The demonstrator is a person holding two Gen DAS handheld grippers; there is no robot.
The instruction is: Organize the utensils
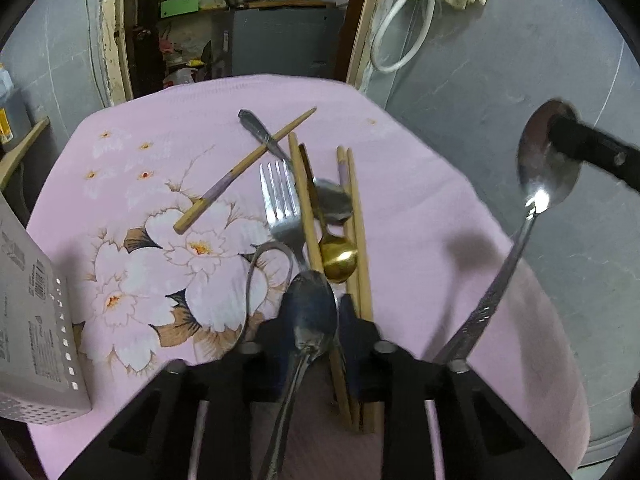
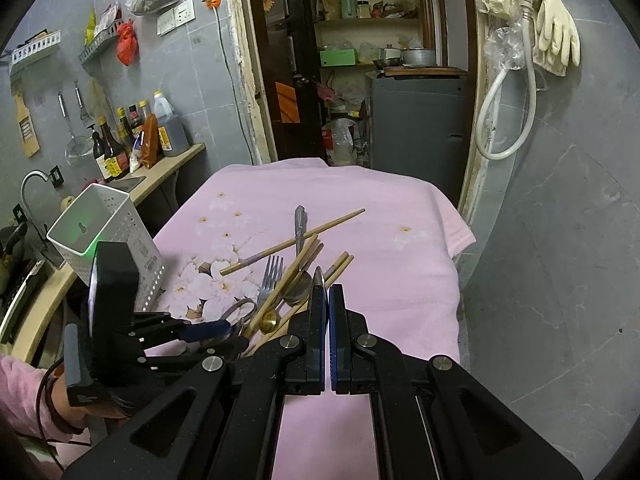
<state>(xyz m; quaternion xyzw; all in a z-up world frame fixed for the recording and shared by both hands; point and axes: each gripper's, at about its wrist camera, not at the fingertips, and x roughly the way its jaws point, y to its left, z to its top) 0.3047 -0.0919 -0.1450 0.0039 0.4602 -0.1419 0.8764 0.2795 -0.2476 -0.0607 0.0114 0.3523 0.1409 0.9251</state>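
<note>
Two wrist views over a table spread with a pink floral cloth [image 1: 420,220], as I see it from my remote station. My right gripper [image 2: 328,294] has its blue pads closed flat on the bowl of a long steel spoon [image 1: 548,176]. In the right wrist view only a thin metal edge stands up between the fingertips. In the left wrist view the spoon is held clear of the cloth at the right, its patterned handle slanting down toward the camera. My left gripper [image 1: 316,312] stands low over the near end of the utensil pile, its jaws narrowly apart. A second steel spoon [image 1: 314,316] has its bowl between the fingers and its handle running back over the gripper body. I cannot tell whether the pads press on it. Loose on the cloth just beyond lie a fork [image 1: 280,204], a gold spoon [image 1: 340,260], a dull grey spoon [image 1: 332,200] and several wooden chopsticks [image 1: 360,240] laid roughly parallel. One chopstick [image 1: 244,168] lies crossed over a metal handle [image 1: 258,130] farther back. The loop of a pair of scissors [image 1: 260,268] sits beside the fork. The white perforated utensil holder [image 2: 108,236] stands upright at the cloth's left edge, apart from the pile. A pink sleeve [image 2: 16,392] shows behind the left gripper.
</note>
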